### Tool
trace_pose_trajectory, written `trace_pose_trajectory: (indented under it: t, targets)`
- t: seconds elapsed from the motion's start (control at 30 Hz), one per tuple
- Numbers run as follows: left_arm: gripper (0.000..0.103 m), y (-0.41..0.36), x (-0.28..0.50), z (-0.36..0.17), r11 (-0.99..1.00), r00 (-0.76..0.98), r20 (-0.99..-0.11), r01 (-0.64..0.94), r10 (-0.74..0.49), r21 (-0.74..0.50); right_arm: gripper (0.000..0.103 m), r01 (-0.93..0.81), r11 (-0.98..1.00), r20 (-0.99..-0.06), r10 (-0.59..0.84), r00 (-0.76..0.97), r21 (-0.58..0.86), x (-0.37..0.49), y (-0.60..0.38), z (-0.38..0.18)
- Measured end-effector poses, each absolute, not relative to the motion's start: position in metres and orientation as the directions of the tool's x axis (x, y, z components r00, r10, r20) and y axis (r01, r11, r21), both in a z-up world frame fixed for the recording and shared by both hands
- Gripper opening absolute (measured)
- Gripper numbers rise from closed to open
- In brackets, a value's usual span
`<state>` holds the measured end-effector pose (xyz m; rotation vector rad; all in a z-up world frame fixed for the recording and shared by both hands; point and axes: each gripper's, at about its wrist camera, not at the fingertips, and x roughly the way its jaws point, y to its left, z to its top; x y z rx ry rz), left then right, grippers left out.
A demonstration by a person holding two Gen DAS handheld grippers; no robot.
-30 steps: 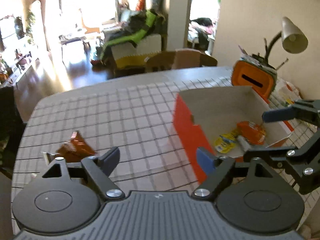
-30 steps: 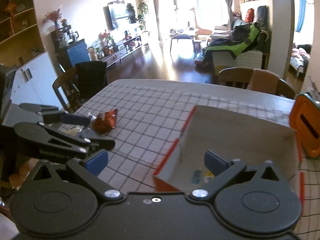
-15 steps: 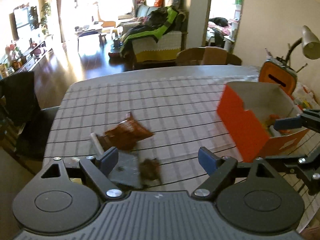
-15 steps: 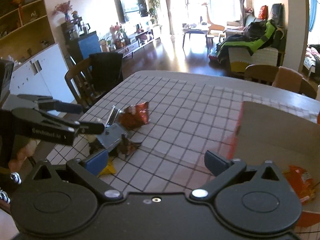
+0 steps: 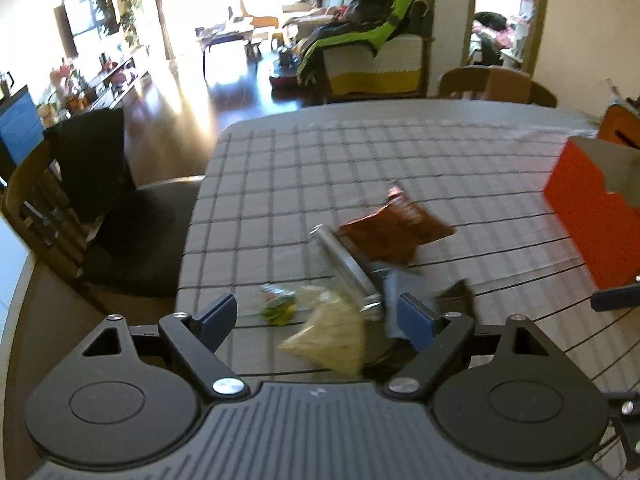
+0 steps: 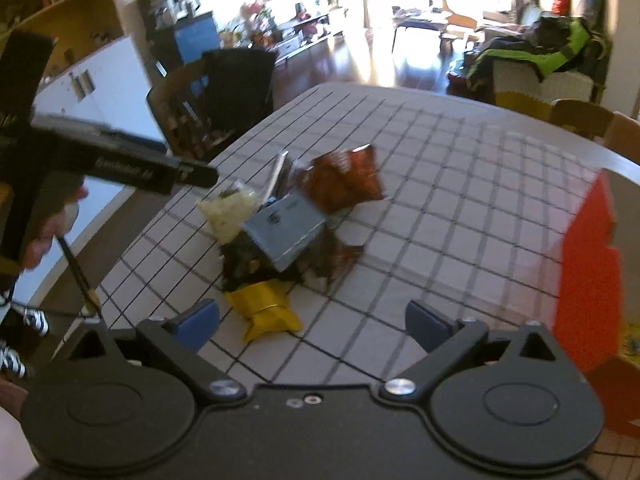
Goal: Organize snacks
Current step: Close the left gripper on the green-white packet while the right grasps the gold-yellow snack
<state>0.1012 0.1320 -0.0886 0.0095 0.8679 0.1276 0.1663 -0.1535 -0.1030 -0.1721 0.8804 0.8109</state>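
Observation:
A pile of snack packets lies on the checked tablecloth: a red-brown bag (image 5: 394, 232) (image 6: 344, 180), a grey-blue packet (image 6: 284, 228), a pale yellow bag (image 5: 328, 332) (image 6: 230, 210), a yellow packet (image 6: 266, 310) and a dark one (image 6: 244, 260). The orange box (image 5: 592, 216) (image 6: 588, 276) stands to the right. My left gripper (image 5: 316, 318) is open and empty, just above the pale bag. My right gripper (image 6: 312, 322) is open and empty, near the yellow packet. The left gripper also shows in the right wrist view (image 6: 192, 174).
A chair with a black cloth (image 5: 100, 200) (image 6: 224, 96) stands at the table's left edge. More chairs (image 5: 496, 86) stand at the far side. The table edge (image 5: 188, 240) is close to the pile on the left.
Both grippers have swung left, away from the orange box and toward the snack pile. The pile now sits between the fingers of each; the box has slid to the right edge.

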Motion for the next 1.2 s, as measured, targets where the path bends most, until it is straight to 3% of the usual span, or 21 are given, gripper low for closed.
trace_pose_trajectory:
  t: [0.57, 0.87, 1.13, 1.2]
  targets:
    - [0.086, 0.212, 0.163, -0.145, 0.972, 0.46, -0.887, -0.224, 0.046, -0.066, 0.079, -0.748, 0.657, -0.829, 0.468, 0.306, 0.095, 0.166, -0.085, -0.148]
    - [0.064, 0.205, 0.182, -0.158, 0.973, 0.411, -0.911, -0.222, 0.035, -0.063, 0.07, -0.751, 0.656, -0.845, 0.444, 0.299, 0.078, 0.168, -0.077, -0.153]
    - [0.057, 0.203, 0.191, -0.163, 0.973, 0.401, -0.916, -0.222, 0.032, -0.063, 0.061, -0.745, 0.663, -0.855, 0.427, 0.294, 0.075, 0.171, -0.073, -0.159]
    - [0.051, 0.202, 0.192, -0.163, 0.974, 0.401, -0.915, -0.22, 0.04, -0.054, 0.06, -0.745, 0.663, -0.856, 0.426, 0.293, 0.075, 0.172, -0.072, -0.159]
